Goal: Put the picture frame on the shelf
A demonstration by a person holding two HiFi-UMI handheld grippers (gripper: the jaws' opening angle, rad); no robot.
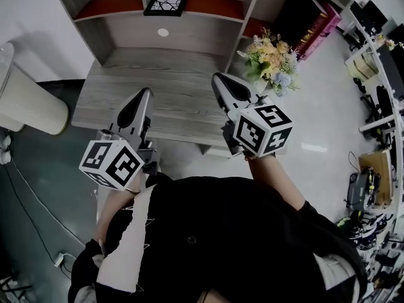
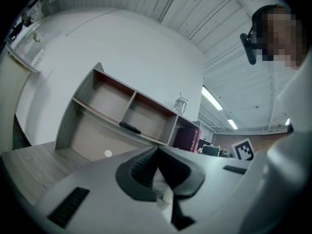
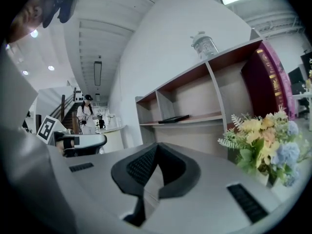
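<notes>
One picture frame lies flat along the shelf board's front edge

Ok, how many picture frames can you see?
1. The picture frame lies flat on the shelf, in the middle section, near its left divider. Another could be hidden in parts of the shelf that are out of view.

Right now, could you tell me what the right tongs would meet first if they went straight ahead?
Probably the shelf unit: the shut right tongs aim at its back panel near the picture frame, though depth is unclear.
</notes>
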